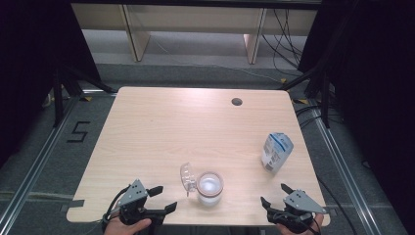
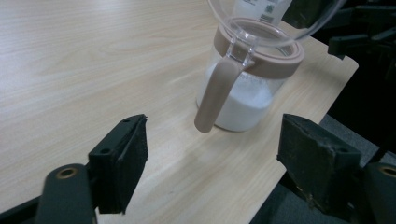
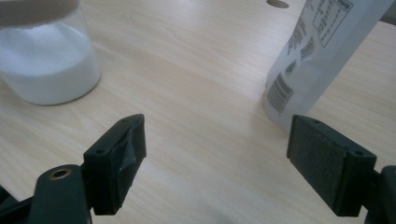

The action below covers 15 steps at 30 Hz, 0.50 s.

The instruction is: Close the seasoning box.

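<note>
Left gripper (image 1: pixel 163 199) is being held wide, empty, near jar (image 1: pixel 210 188), lid (image 1: pixel 188 177) flipped up. Right gripper (image 1: pixel 275 194) is being held wide, empty, near pouch (image 1: pixel 276 152).

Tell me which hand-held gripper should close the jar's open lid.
Probably the left hand-held gripper: it sits open beside the jar, on the raised lid's side. The right hand-held gripper is farther off.

A round grommet hole (image 1: pixel 237 102) pierces the wooden table (image 1: pixel 161 127); cables (image 1: pixel 284 34), seemingly, trail beyond.
</note>
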Available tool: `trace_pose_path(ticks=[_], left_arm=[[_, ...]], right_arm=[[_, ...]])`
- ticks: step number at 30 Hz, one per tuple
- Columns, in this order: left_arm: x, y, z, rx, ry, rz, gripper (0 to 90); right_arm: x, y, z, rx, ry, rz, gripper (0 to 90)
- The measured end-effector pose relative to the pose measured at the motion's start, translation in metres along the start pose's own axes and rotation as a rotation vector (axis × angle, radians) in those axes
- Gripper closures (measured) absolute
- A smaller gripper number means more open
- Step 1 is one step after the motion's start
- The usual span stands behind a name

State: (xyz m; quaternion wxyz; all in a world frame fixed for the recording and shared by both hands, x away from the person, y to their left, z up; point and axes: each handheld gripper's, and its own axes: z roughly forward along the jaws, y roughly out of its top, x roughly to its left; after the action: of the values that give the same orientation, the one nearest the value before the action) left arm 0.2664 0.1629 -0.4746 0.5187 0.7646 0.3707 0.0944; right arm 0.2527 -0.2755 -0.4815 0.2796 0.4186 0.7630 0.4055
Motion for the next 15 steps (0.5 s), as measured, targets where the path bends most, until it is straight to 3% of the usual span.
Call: trace_pose_path(ticks=[2,3,5,7,8,10,11,12,13,15], left_arm=[[-0.001,0.001,0.001,-0.007,0.003,-0.012,28.7],[-0.001,0.002,0.001,-0.004,0.011,-0.015,32.0],[-0.001,0.004,0.001,-0.02,-0.003,-0.018,37.7],[-0.001,0.006,0.0,-0.018,0.005,-0.009,42.6],[0.0,0.008,0.001,-0.03,-0.012,0.012,45.4],[-0.002,0.01,0.001,-0.031,-0.005,0.017,49.9],[-0.002,0.012,0.002,-0.035,-0.009,0.031,53.4],[-0.004,0.012,0.002,-0.038,-0.001,0.009,56.1],[-0.004,0.014,0.002,-0.039,-0.008,0.029,58.0],[-0.005,0.016,0.004,-0.049,-0.01,0.014,61.4]], right_arm=[[0.001,-0.001,-0.001,0.006,-0.001,0.0,20.7],[0.002,-0.001,-0.001,0.011,0.021,0.011,20.8],[0.003,-0.001,-0.002,0.003,0.009,0.001,20.9],[0.006,-0.001,-0.004,0.011,0.004,0.004,21.0],[0.005,-0.001,-0.003,0.003,0.008,-0.014,21.2],[0.005,-0.001,-0.002,-0.007,0.009,-0.03,21.2],[0.006,-0.001,-0.003,0.003,0.019,-0.014,21.2],[0.009,-0.001,-0.005,0.018,0.013,0.01,21.2],[0.009,-0.001,-0.005,0.016,0.013,0.004,21.2],[0.007,-0.001,-0.004,0.008,0.021,-0.028,21.2]])
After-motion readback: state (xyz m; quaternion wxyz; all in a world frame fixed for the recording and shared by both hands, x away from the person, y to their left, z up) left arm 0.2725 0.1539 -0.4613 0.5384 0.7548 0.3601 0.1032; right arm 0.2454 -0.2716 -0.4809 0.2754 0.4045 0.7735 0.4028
